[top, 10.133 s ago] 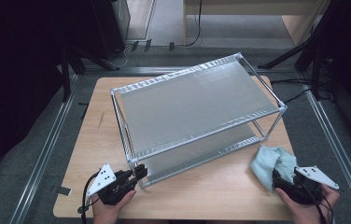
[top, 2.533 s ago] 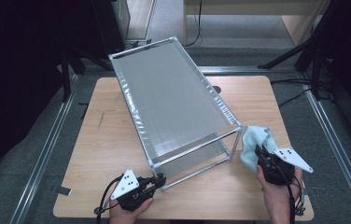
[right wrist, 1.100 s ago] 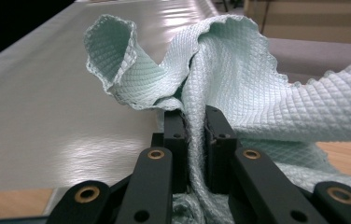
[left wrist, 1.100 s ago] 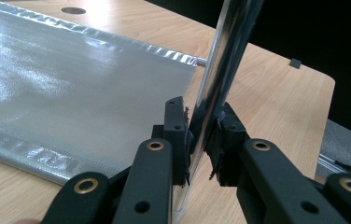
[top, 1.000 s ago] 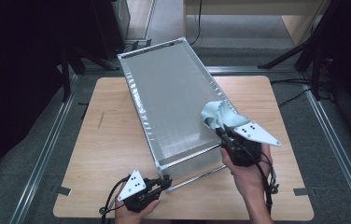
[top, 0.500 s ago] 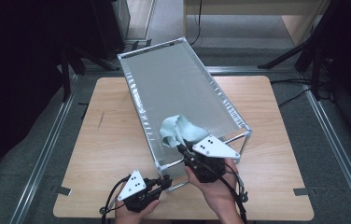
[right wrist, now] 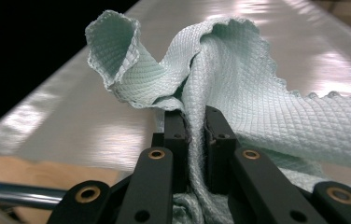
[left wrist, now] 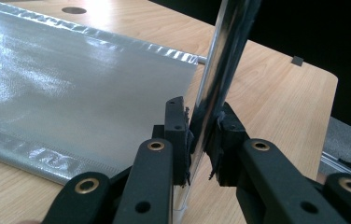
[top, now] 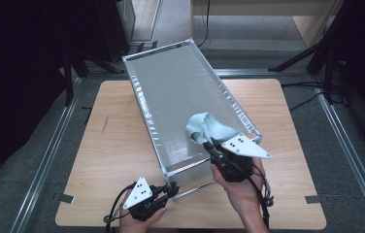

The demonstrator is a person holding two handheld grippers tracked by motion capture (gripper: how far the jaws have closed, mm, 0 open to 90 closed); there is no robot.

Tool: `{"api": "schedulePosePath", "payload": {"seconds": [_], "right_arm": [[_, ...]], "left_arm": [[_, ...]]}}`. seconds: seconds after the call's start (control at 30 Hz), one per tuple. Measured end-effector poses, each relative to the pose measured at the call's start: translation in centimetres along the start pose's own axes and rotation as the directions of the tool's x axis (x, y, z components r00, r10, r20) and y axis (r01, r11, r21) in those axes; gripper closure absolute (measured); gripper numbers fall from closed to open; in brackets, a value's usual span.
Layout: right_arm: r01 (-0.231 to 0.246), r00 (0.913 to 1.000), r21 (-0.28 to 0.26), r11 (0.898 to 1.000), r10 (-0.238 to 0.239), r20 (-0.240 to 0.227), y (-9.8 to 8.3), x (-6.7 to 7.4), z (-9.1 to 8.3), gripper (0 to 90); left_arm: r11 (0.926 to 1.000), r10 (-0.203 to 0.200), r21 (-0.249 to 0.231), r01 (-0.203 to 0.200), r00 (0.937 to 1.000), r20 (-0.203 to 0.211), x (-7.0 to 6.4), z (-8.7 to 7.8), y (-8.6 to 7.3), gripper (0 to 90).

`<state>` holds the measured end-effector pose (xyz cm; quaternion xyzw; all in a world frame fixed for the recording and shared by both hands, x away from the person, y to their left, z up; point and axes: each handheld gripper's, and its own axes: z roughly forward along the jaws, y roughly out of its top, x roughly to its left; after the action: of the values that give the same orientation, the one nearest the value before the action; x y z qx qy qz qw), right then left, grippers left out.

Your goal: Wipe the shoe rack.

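Your right gripper (top: 209,143), clamped on the cloth (top: 205,127), has swung back toward 3 o'clock, mid-wipe; left gripper (top: 171,190) stays clamped on the rack (top: 171,92) post.

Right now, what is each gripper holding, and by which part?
The left gripper clamps the metal rack by a shiny corner post. The right gripper pinches the pale green cloth by a bunched fold in its middle, over the rack's top shelf.

A lab or test workspace: a bare wooden tabletop (top: 117,145) stands framed by aluminium rails (top: 49,160) at left and right. Grey carpet floor (top: 345,97), loose black cables (top: 306,99) and dark stand legs (top: 316,53) fill the upper right.
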<state>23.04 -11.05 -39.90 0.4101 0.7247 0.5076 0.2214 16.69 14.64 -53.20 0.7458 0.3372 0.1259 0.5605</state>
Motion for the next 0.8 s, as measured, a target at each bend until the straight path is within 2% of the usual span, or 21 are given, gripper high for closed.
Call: {"api": "schedulePosePath", "payload": {"seconds": [0.07, 0.2, 0.27, 0.37, 0.43, 0.47, 0.53, 0.63, 0.8], "right_arm": [[-0.018, 0.9992, -0.006, 1.000, 0.019, 0.037, 0.1, -1.5, -0.4, 82.1], [-0.035, 0.9948, -0.023, 0.999, 0.037, 0.095, 0.1, -3.3, -0.8, 81.9], [-0.035, 0.9915, -0.034, 0.999, 0.039, 0.124, 0.1, -3.9, -0.9, 81.9], [-0.049, 0.9898, -0.039, 0.998, 0.054, 0.132, 0.0, -4.1, -0.9, 82.0], [-0.045, 0.9881, -0.040, 0.998, 0.050, 0.146, 0.0, -3.6, -0.8, 82.1], [-0.048, 0.9898, -0.038, 0.998, 0.053, 0.132, 0.0, -3.3, -0.8, 82.1], [-0.045, 0.9943, -0.031, 0.999, 0.048, 0.096, -0.1, -2.3, -0.6, 82.1], [-0.014, 0.9989, -0.020, 1.000, 0.015, 0.044, -0.2, -0.3, -0.1, 82.1], [0.008, 0.9977, -0.011, 1.000, -0.008, -0.068, -0.4, 3.2, 0.6, 82.1]], "left_arm": [[1.0000, 0.000, 0.000, 0.000, 1.0000, 0.001, 0.0, 0.0, 0.0, 79.4], [1.0000, -0.005, 0.004, 0.005, 1.0000, 0.003, 0.0, 0.0, 0.0, 79.2], [1.0000, -0.005, 0.004, 0.005, 1.0000, 0.002, 0.0, 0.0, 0.0, 79.3], [1.0000, -0.008, 0.004, 0.008, 1.0000, 0.005, 0.1, 0.0, 0.0, 79.2], [0.9999, -0.011, 0.004, 0.011, 0.9999, 0.006, 0.1, 0.0, 0.0, 79.1], [0.9999, -0.012, 0.002, 0.012, 0.9999, 0.005, 0.0, 0.0, 0.0, 79.1], [0.9999, -0.013, 0.002, 0.013, 0.9999, 0.005, 0.0, 0.0, 0.0, 79.1], [0.9999, -0.014, 0.002, 0.014, 0.9999, 0.003, 0.0, 0.0, 0.0, 79.1], [0.9999, -0.013, 0.002, 0.013, 0.9999, 0.002, 0.0, 0.0, 0.0, 79.1]]}}
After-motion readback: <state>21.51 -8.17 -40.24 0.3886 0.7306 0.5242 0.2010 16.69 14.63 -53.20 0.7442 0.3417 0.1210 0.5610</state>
